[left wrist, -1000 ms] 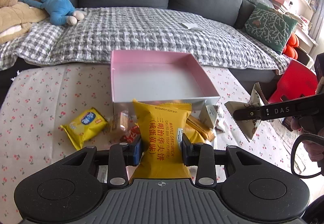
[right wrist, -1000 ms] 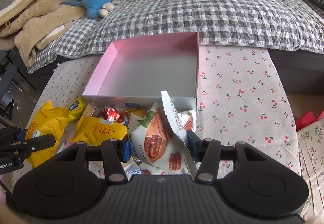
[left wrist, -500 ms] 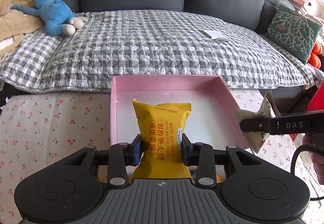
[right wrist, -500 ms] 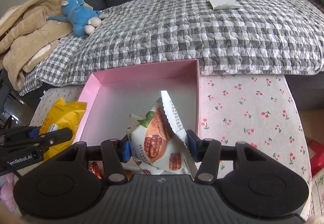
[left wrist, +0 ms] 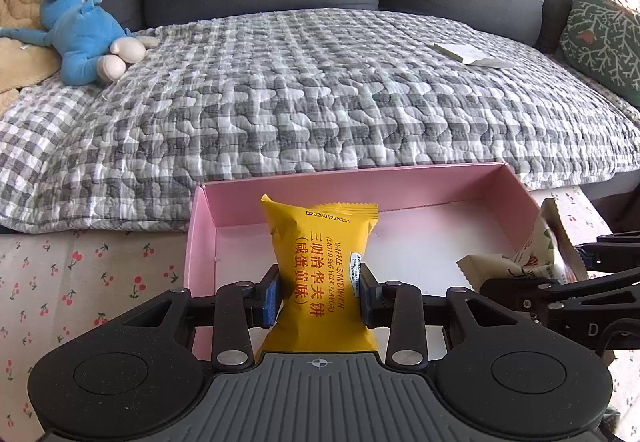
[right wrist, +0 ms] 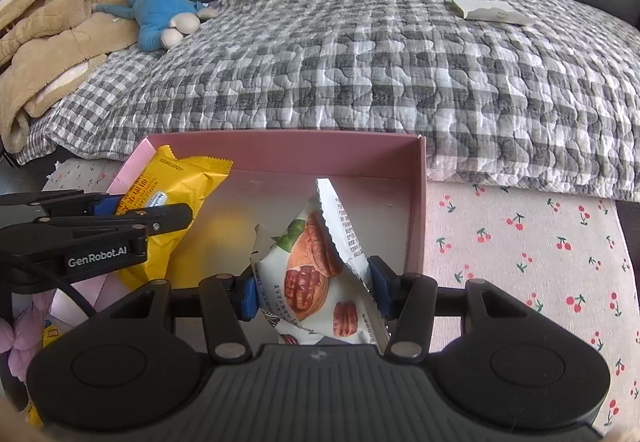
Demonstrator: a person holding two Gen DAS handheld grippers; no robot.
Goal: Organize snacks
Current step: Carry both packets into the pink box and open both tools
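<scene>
Yellow snack packet [left wrist: 320,274], upright, pinched between the blue pads of the left gripper [left wrist: 319,300] above the left part of the pink box [left wrist: 400,184]. White nut packet [right wrist: 320,274], clamped by the right gripper [right wrist: 314,292], over the box's right part. The box rests on the cherry-print table [right wrist: 520,242], before a checked quilt [left wrist: 320,90] bearing a blue plush toy [left wrist: 84,38].
</scene>
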